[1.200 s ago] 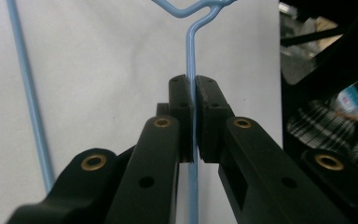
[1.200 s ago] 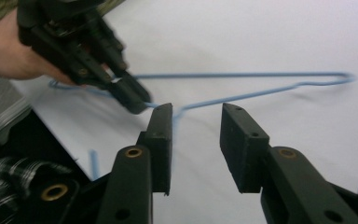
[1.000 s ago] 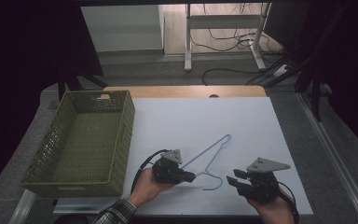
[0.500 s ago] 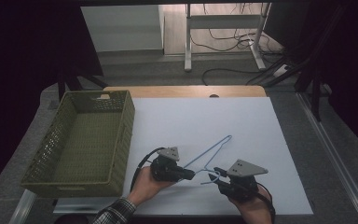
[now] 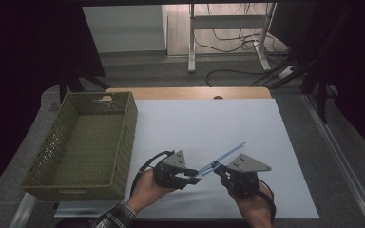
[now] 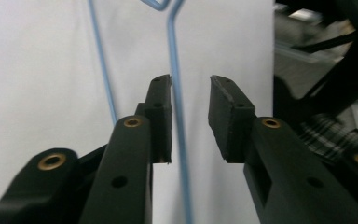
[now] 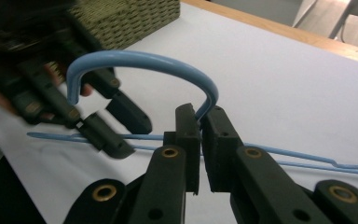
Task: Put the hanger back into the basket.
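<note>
Hanger (image 5: 221,159): we judge it light, thin blue wire, springy and slick; it sits tilted above the tabletop (image 5: 209,123), right of the basket (image 5: 83,142)
Hold: we would take it at the hook's neck, where the wire is stiffest
Right tool (image 7: 199,119): pressed together, pinching the hook's base
Left tool (image 6: 190,114): spread, one wire run between its jaws, touching the left pad or just beside it

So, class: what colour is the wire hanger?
Light blue: the hanger shows best in the right gripper view.
</note>
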The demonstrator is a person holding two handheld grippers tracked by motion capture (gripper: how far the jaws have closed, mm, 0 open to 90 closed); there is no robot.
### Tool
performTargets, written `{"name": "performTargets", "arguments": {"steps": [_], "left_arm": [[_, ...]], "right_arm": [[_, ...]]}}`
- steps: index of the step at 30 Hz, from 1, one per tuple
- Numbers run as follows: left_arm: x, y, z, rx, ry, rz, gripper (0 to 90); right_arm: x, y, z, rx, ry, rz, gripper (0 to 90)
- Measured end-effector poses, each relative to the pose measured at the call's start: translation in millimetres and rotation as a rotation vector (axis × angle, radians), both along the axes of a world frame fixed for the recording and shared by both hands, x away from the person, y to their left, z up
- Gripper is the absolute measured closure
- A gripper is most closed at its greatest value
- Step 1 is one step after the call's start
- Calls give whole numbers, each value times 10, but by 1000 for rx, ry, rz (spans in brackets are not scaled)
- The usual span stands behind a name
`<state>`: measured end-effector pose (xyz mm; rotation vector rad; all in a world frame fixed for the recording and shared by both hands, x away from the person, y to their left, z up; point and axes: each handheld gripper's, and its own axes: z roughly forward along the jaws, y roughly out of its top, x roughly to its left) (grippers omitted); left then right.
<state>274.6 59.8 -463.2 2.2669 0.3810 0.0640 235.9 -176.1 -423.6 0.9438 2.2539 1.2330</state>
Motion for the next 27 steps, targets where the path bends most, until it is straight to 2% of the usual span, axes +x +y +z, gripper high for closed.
{"name": "performTargets", "arguments": {"steps": [4,8,11,15,18,20,22,23,24,26,27], "left_arm": [[-34,-15,74,64,-60,59,685],[10,-55,87,106,-45,61,718],[44,-69,108,125,0,34,756],[87,-66,97,95,96,3,801],[122,-50,70,75,145,-5,857],[140,-36,44,41,192,-10,869],[131,-39,32,9,219,8,872],[145,-33,25,-10,248,0,873],[151,-20,24,-33,260,4,873],[174,12,26,-69,301,8,874],[183,42,34,-87,308,22,874]], "right_arm": [[34,45,75,6,9,-15,856],[49,77,118,1,24,-14,856],[48,98,132,-14,31,-3,856],[23,137,143,-24,44,21,856],[-1,167,142,-35,40,36,856],[-13,181,143,-41,31,40,857],[-10,181,151,-37,34,45,854],[-6,177,155,-35,31,46,849],[-1,169,160,-27,34,48,844],[8,139,178,-10,33,46,804],[6,118,192,1,32,41,765]]}}
